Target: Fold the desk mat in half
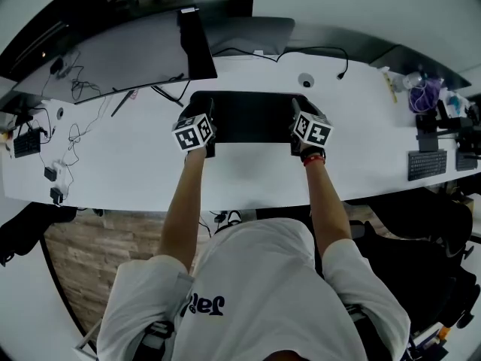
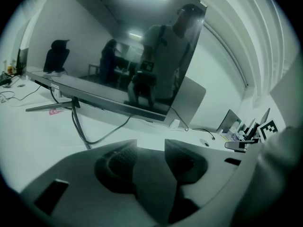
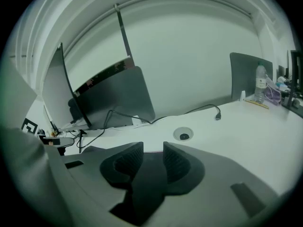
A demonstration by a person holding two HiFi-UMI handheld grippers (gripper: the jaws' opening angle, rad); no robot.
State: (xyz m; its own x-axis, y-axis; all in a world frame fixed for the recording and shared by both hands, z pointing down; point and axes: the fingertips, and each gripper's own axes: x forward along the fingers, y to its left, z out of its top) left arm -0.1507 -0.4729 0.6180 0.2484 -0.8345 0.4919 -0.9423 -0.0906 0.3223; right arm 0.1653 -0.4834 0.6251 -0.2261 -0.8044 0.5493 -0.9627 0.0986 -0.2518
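Observation:
The black desk mat [image 1: 252, 115] lies flat on the white desk [image 1: 135, 164] in front of the person, a dark rectangle in the head view. My left gripper [image 1: 210, 120] is over the mat's left end and my right gripper [image 1: 296, 120] over its right end. In the left gripper view the left gripper's jaws [image 2: 150, 143] stand apart, with the dark mat [image 2: 150, 176] showing below the gap. The right gripper [image 3: 153, 146] also has its ribbed pads apart above the mat [image 3: 147, 176]. Nothing is pinched between either pair of pads.
A wide monitor [image 1: 113, 55] stands at the back left with cables [image 1: 75, 89] under it. A grey panel [image 1: 248, 34] stands behind the mat. A round cable hole [image 1: 305, 80] and a loose cable [image 1: 331, 55] lie just beyond it. A keyboard [image 1: 426, 164] and clutter [image 1: 425, 92] are far right.

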